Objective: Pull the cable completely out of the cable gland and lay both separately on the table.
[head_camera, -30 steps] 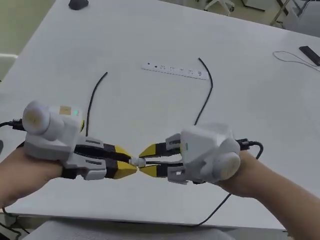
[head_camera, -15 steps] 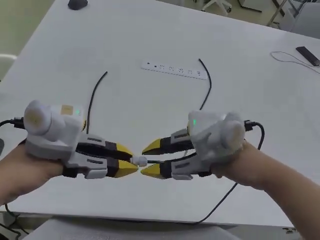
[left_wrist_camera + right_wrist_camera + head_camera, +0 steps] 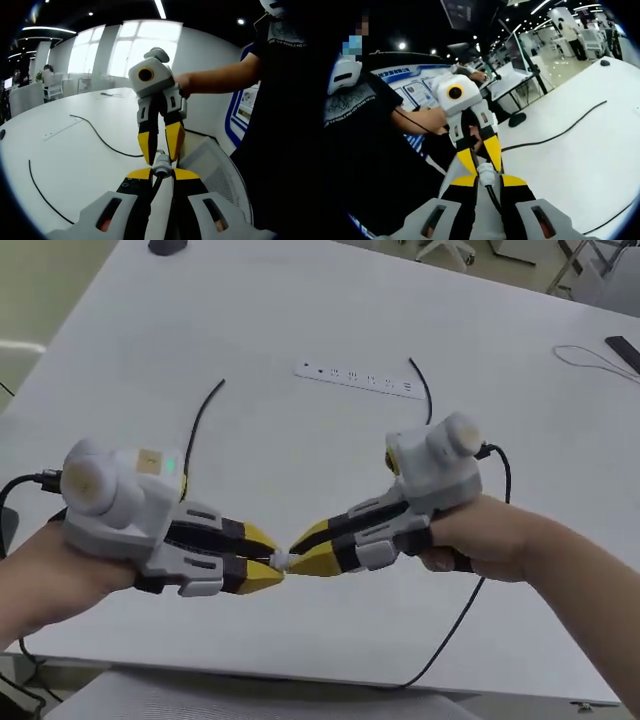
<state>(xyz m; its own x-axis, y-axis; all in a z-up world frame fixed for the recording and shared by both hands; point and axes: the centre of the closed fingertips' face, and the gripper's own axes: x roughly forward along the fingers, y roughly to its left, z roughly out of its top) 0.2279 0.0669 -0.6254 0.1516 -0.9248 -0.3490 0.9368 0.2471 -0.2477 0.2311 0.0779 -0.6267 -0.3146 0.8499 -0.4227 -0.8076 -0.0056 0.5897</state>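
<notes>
The right gripper [image 3: 299, 552] has rolled since a second ago: its body is now lifted and its jaws, spread before, are drawn nearly together. They flank the cable gland [image 3: 161, 163], but I cannot tell whether they pinch it. The left gripper [image 3: 276, 562] meets it tip to tip, jaws closed on the gland. Both hang over the table [image 3: 300, 330] close to its near edge, with open tabletop beyond up to the power strip [image 3: 360, 379]. The black cable [image 3: 427, 400] curves from the strip's end and passes behind the right gripper. A second wire [image 3: 200, 425] lies on the left.
</notes>
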